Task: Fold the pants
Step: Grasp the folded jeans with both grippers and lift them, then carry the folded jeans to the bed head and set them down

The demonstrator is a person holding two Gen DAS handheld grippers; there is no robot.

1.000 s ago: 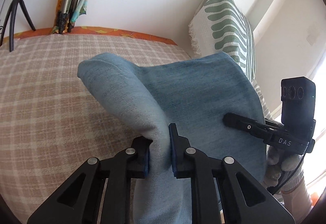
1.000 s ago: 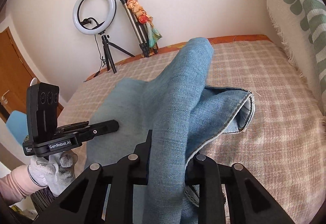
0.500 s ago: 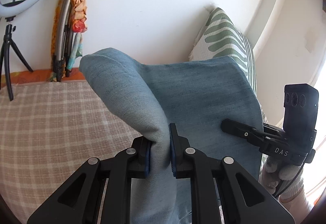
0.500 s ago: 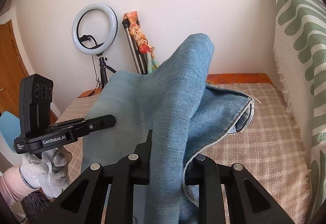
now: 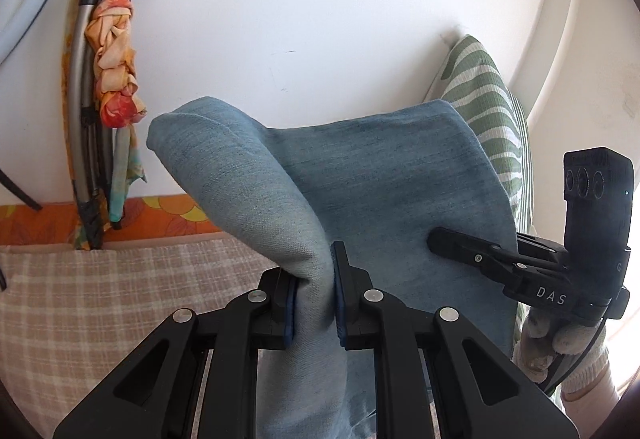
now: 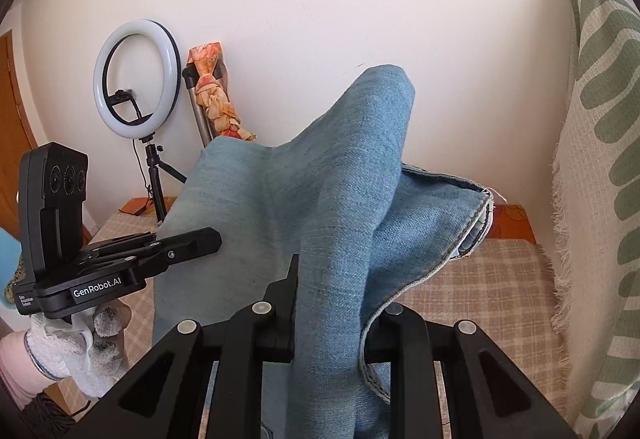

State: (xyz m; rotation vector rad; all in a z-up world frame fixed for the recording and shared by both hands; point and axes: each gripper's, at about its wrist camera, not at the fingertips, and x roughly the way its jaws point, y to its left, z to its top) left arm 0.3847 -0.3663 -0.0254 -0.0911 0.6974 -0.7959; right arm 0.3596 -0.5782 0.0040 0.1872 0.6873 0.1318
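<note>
Both the left gripper (image 5: 314, 295) and the right gripper (image 6: 336, 303) pinch bunched folds of the blue denim pants (image 5: 384, 191), holding them raised above the checked bed (image 5: 100, 291), before the white wall (image 5: 300, 7).

Bed with beige-and-white checked woven cover (image 6: 480, 287) is carrying little: orange floral sheet (image 5: 168, 215) is showing along its far edge.
</note>
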